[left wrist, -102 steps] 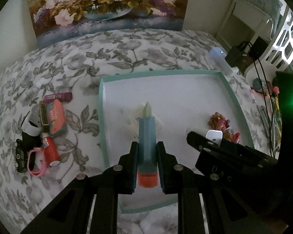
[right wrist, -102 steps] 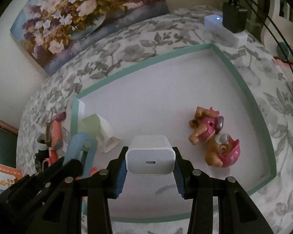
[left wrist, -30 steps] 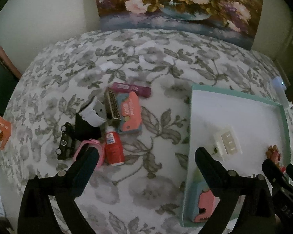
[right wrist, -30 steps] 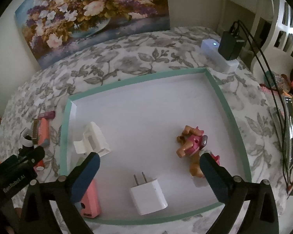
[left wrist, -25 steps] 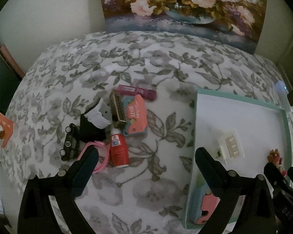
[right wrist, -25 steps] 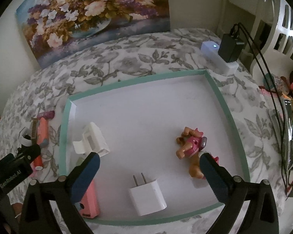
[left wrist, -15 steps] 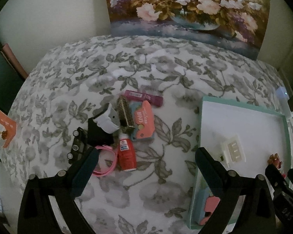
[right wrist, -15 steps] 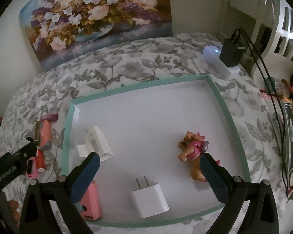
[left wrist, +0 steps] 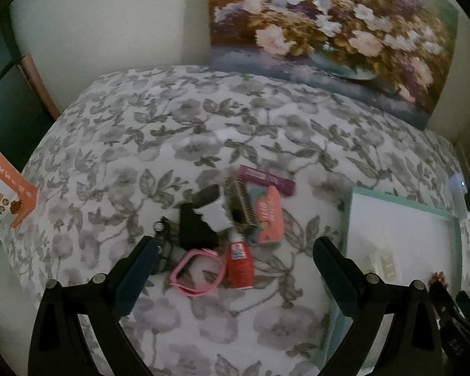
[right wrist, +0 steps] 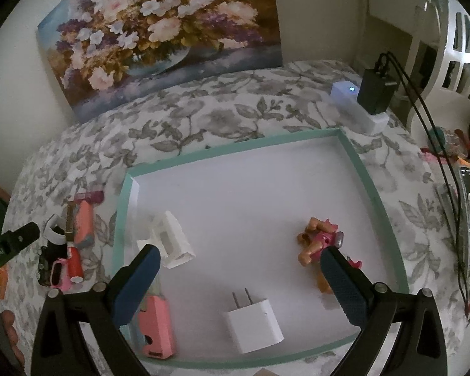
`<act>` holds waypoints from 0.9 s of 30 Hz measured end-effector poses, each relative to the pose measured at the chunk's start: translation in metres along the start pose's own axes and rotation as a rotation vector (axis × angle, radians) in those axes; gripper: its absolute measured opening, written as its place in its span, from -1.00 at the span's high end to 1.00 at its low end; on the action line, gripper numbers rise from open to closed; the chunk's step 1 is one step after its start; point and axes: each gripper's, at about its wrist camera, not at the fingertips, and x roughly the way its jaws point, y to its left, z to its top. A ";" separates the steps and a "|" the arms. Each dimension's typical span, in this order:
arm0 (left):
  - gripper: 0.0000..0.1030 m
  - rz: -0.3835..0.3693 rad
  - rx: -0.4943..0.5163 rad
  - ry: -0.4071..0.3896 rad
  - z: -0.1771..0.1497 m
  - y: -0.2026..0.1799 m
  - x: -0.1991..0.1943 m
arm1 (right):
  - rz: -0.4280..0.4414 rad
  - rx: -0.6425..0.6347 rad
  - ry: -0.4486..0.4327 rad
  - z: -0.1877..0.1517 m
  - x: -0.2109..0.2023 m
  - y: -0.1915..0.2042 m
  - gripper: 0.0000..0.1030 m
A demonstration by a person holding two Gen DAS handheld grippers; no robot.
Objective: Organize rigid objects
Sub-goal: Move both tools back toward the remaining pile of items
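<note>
1. Waiting outside the teal-rimmed tray, on its left, is a tight cluster of small things on the floral-covered bed: a red glue bottle, a pink band, a black toy car, a white and black piece, a small harmonica, a coral case and a purple tube.
2. Inside the tray lie a white charger, a white clip-like part, a pink and teal gadget and a pink pup figure.
3. The left hand-held gripper hovers over the cluster, its jaws spread wide and holding nothing; the red glue bottle and pink band sit between them.
4. The right hand-held gripper hangs over the tray's near side, also spread and empty.
5. Judging from this, the step in hand is choosing the next piece left of the tray.
6. To do it well, pick an outer item such as the glue bottle, line the pads across its narrow body, and come straight down so the band and car touching it are not dragged.
7. Close only once both pads bracket the bottle alone.
</note>
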 end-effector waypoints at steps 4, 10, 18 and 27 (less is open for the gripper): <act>-0.93 0.023 -0.021 0.006 0.005 0.018 0.004 | -0.015 -0.024 -0.017 0.002 -0.004 0.011 -1.00; -0.93 0.040 -0.076 0.013 0.011 0.052 0.013 | 0.006 -0.076 -0.034 0.001 -0.005 0.043 -1.00; -0.93 0.054 -0.149 -0.007 0.016 0.095 0.015 | 0.083 -0.183 -0.078 -0.006 -0.008 0.100 -1.00; -0.93 0.045 -0.221 -0.011 0.017 0.133 0.023 | 0.184 -0.291 -0.064 -0.017 -0.004 0.161 -1.00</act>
